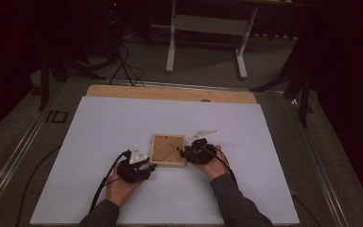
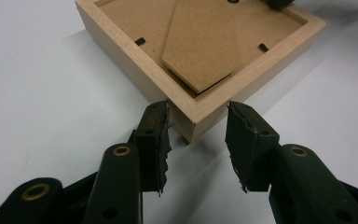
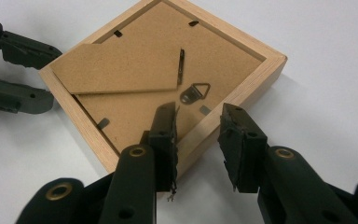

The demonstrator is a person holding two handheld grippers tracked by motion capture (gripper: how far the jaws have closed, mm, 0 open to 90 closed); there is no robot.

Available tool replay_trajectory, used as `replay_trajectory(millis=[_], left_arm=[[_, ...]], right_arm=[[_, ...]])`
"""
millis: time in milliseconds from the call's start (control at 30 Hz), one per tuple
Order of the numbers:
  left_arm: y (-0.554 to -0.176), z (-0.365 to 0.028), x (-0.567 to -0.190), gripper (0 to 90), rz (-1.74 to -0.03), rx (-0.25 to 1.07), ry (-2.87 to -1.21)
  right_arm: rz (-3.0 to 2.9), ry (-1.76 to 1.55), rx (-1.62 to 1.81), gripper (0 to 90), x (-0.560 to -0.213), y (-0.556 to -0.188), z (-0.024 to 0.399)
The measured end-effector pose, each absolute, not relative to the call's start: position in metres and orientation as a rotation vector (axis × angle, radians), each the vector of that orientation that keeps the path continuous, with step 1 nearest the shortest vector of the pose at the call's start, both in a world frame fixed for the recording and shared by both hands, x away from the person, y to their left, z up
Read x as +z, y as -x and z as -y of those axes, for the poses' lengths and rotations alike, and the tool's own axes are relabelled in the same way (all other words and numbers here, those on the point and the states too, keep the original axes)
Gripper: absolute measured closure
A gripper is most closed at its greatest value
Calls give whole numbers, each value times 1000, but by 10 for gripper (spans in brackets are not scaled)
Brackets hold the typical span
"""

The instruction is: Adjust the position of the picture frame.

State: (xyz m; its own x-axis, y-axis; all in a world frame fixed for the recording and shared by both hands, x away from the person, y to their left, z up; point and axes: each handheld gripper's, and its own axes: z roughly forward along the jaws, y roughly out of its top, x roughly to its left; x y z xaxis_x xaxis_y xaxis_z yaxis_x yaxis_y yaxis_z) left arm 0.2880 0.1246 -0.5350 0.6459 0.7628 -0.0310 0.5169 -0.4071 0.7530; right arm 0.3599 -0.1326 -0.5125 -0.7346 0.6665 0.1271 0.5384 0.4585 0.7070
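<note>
On the bench (image 1: 99, 137), covered in a white sheet, a small wooden picture frame (image 1: 168, 150) lies face down near the middle, its brown backing board up. The person works it from both sides.

At the frame's 8 o'clock corner sits the left hand-held gripper (image 1: 146, 165). In the left gripper view its jaws stand apart, one on each side of that corner (image 2: 193, 119), close to the wood but not clamping it. The fold-out stand (image 2: 200, 46) on the backing lies loose, slightly raised over the board.

At the frame's 3 o'clock edge is the right hand-held gripper (image 1: 185, 153). In the right gripper view its jaws are also apart, straddling the frame's rail (image 3: 200, 135): one jaw inside over the backing, the other outside on the sheet. Just ahead of them sits a small metal hanger (image 3: 195, 92), and a turn clip (image 3: 182, 65) beside it.

The risks as I see them: the frame is light and sits on smooth paper, so if one gripper closes or pushes before the other, the frame may skid or spin away. The left grip is on a bare corner, which could slip off. The right inner jaw could snag the loose stand or the hanger and lever the backing up.
</note>
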Motion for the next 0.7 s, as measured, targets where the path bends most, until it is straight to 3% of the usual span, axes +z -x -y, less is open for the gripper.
replay_trajectory(millis=[700], left_arm=[[-284,-117,-536,591,-977,424,-2109]], right_arm=[[-2493,-1094,1204,678,-516,-350,145]])
